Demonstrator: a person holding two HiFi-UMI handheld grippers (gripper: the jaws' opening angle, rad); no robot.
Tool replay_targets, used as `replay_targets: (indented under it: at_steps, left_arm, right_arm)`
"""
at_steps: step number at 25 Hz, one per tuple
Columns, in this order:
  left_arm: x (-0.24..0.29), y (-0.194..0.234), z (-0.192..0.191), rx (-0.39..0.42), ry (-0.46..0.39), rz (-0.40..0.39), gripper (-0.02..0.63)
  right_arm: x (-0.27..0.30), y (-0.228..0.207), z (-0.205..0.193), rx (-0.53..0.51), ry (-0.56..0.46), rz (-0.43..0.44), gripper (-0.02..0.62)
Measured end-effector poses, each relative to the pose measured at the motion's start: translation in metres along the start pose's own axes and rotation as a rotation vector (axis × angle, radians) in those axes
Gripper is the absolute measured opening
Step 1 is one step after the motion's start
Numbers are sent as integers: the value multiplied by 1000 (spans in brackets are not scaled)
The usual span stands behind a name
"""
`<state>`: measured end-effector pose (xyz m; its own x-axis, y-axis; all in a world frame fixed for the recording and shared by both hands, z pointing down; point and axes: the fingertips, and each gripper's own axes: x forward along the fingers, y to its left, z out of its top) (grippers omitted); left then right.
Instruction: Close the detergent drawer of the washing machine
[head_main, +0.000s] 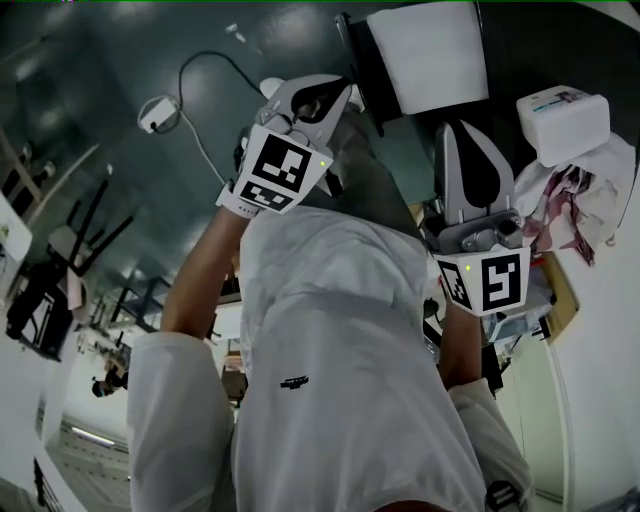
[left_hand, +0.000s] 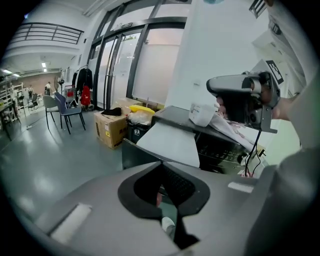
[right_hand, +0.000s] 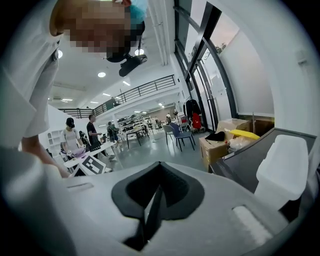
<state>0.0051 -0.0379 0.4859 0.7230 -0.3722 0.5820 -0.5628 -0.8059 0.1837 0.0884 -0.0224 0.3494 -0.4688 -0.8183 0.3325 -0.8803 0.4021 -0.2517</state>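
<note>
Holding both grippers up at chest height: left gripper (head_main: 318, 100) fingers (left_hand: 186, 186) together, empty; right gripper (head_main: 464, 135) fingers (right_hand: 176, 190) together, empty. Cardboard box (left_hand: 110, 129) print unreadable.

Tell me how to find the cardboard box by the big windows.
In the left gripper view, find the tall glass wall. On the floor at its foot, right of the chairs, sits the cardboard box. It is the brown one, with something black on top.

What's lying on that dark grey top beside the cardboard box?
A white box and a crumpled patterned cloth lie on the dark grey top. The right gripper covers whatever lies further along it.
</note>
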Motion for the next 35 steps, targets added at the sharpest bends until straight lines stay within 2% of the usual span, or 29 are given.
replay_targets:
  at_steps: [10, 15, 19, 24, 35]
  left_arm:
    - [24, -5, -16, 45, 25, -55, 11]
    - [26, -7, -15, 104, -3, -70, 11]
    - [27, -9, -15, 135, 9, -107, 11]
    - [36, -6, -7, 109, -3, -98, 11]
    - [66, -19, 21, 83, -51, -146, 12]
  right_arm:
    - [-3, -12, -17, 35, 22, -30, 0]
    - [-1, -13, -22, 45, 21, -35, 2]
    - [2, -10, -28, 60, 23, -34, 0]
    - [-1, -11, -30, 83, 18, -52, 0]
    - [-17, -31, -35, 100, 16, -107, 0]
